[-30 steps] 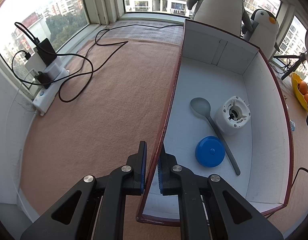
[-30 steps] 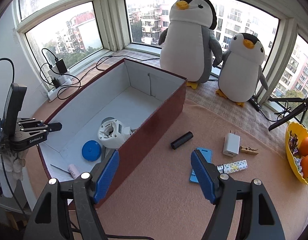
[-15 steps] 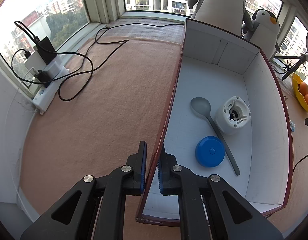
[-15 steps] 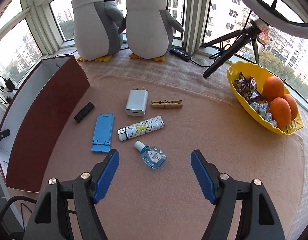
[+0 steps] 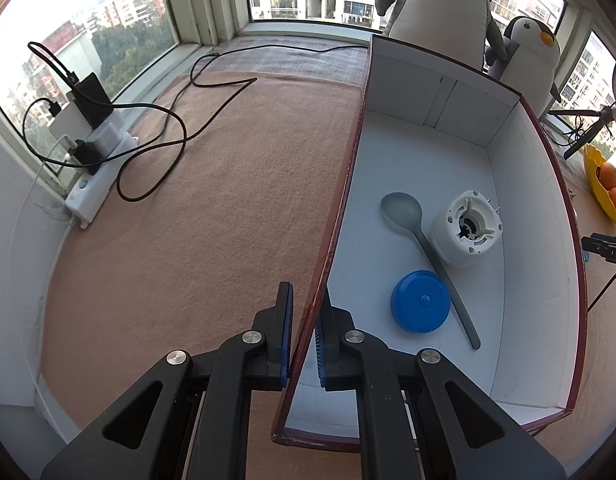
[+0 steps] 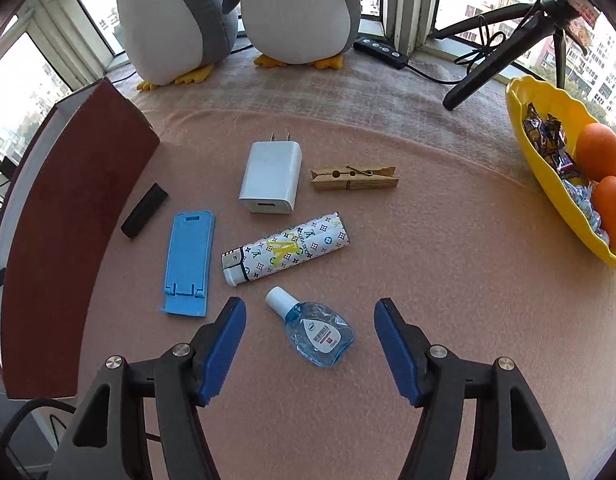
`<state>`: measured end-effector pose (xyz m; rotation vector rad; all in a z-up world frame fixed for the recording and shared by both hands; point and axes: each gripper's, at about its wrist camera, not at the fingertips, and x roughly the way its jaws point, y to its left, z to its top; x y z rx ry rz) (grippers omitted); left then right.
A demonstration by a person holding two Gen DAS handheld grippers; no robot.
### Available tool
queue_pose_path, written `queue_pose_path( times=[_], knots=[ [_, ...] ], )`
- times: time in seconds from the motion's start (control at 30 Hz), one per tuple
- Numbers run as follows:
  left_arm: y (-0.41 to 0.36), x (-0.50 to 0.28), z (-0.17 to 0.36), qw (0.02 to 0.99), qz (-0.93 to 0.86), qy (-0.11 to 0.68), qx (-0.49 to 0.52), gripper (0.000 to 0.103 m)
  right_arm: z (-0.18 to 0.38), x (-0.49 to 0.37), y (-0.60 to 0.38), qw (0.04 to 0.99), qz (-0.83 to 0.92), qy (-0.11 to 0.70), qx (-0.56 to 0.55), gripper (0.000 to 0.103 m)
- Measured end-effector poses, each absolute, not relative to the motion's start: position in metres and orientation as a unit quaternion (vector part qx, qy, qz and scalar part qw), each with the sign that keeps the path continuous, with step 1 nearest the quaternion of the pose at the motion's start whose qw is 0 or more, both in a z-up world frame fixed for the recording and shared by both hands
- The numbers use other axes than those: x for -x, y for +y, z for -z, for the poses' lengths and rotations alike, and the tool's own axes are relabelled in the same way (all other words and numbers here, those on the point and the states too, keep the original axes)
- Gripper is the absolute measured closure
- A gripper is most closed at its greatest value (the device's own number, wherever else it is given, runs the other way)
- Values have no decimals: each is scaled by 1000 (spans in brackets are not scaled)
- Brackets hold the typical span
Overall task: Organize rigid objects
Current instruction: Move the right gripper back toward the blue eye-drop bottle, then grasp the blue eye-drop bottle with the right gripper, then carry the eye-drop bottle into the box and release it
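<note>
My left gripper (image 5: 304,336) is shut on the left wall of the dark red box (image 5: 340,208). Inside the box lie a grey spoon (image 5: 404,216), a white round part (image 5: 466,228) and a blue round lid (image 5: 420,301). My right gripper (image 6: 310,346) is open and low over the mat, its fingers on either side of a small clear blue bottle (image 6: 318,330). Beyond it lie a patterned tube (image 6: 285,248), a blue phone stand (image 6: 187,262), a white charger (image 6: 271,178), a wooden clothespin (image 6: 354,178) and a black cylinder (image 6: 143,211). The box (image 6: 67,220) stands at the left.
Two plush penguins (image 6: 243,12) stand at the back by the windows. A yellow bowl (image 6: 564,168) with oranges and sweets is at the right, a black tripod (image 6: 504,52) behind it. A white power strip (image 5: 95,160) with cables lies left of the box.
My right gripper has swung from the box to the loose items and come down closer over the small blue bottle. My left gripper keeps its hold on the box wall.
</note>
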<state>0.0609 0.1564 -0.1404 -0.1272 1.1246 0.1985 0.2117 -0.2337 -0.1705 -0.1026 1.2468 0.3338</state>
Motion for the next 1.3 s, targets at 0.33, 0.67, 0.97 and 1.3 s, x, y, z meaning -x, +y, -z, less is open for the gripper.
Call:
queue_pose_path(
  times=[0.33,0.67,0.97,1.3],
  knots=[
    [155,-61,141,839,-96,533,58,93,189,-212,-232,784,-145,596,92,71],
    [155,-61,140,839,-96,533,57,93,181,-192,-234,798,-131,580,103,71],
    [155,-61,140,839,-96,533,57,93,130,-176,-221,836,-142,525,75,71],
    [154,-61,140,839,-96,532,58,93,88,-165,-166,851,-203,479,69,71]
  ],
)
